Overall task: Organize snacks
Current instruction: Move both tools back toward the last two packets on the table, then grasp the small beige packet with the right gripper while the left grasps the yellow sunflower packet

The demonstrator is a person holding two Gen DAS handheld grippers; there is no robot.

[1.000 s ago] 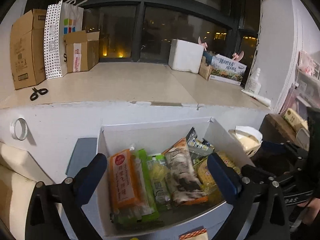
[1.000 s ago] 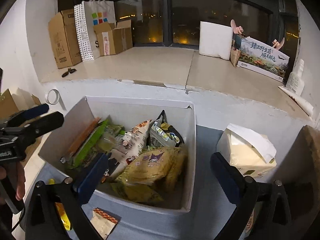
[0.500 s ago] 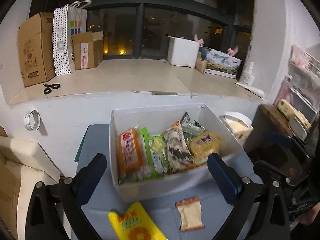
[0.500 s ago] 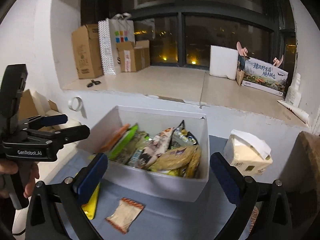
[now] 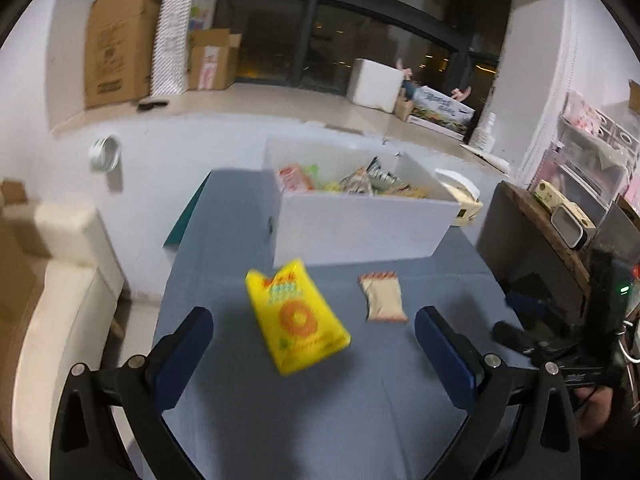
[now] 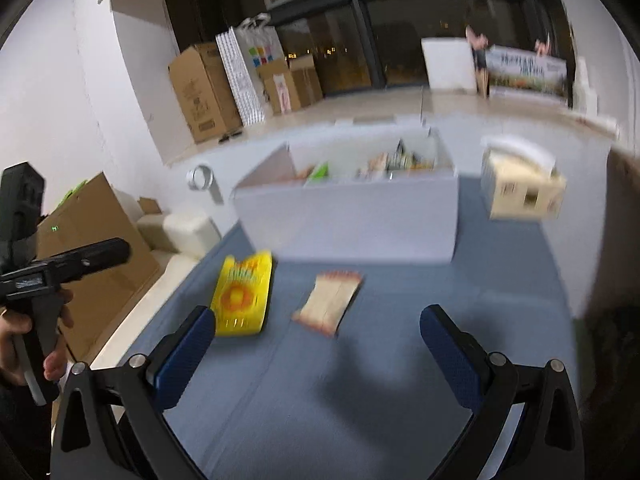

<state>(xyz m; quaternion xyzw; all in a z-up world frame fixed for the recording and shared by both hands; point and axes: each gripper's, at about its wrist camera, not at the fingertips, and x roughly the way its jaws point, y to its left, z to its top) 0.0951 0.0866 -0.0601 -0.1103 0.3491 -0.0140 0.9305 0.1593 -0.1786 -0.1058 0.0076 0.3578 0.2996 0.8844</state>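
The left hand-held gripper (image 5: pixel 312 354) stands wide apart with nothing between its blue pads, low in its own frame above the blue-grey table (image 5: pixel 320 420). Just beyond its fingertips, near frame centre, lies the bright yellow plastic snack bag with an orange ring print (image 5: pixel 296 320), tilted and flat on the table. The right hand-held gripper (image 6: pixel 316 346) is likewise spread wide and empty; in its view the same yellow bag (image 6: pixel 242 294) sits just past its left finger, and the small beige snack packet with a red-striped edge (image 6: pixel 330 302) lies between the fingers' line and a little ahead. In the left view that packet (image 5: pixel 382 296) is right of centre.

Both loose snacks lie apart from each other, in front of the white rectangular storage box (image 5: pixel 360 226) in the upper middle, which already holds several packets. By my reading, the step in hand is reaching for a loose snack. The next move calls for lowering one hand-held gripper over a packet, closing on its edge, and carrying it over the box wall.
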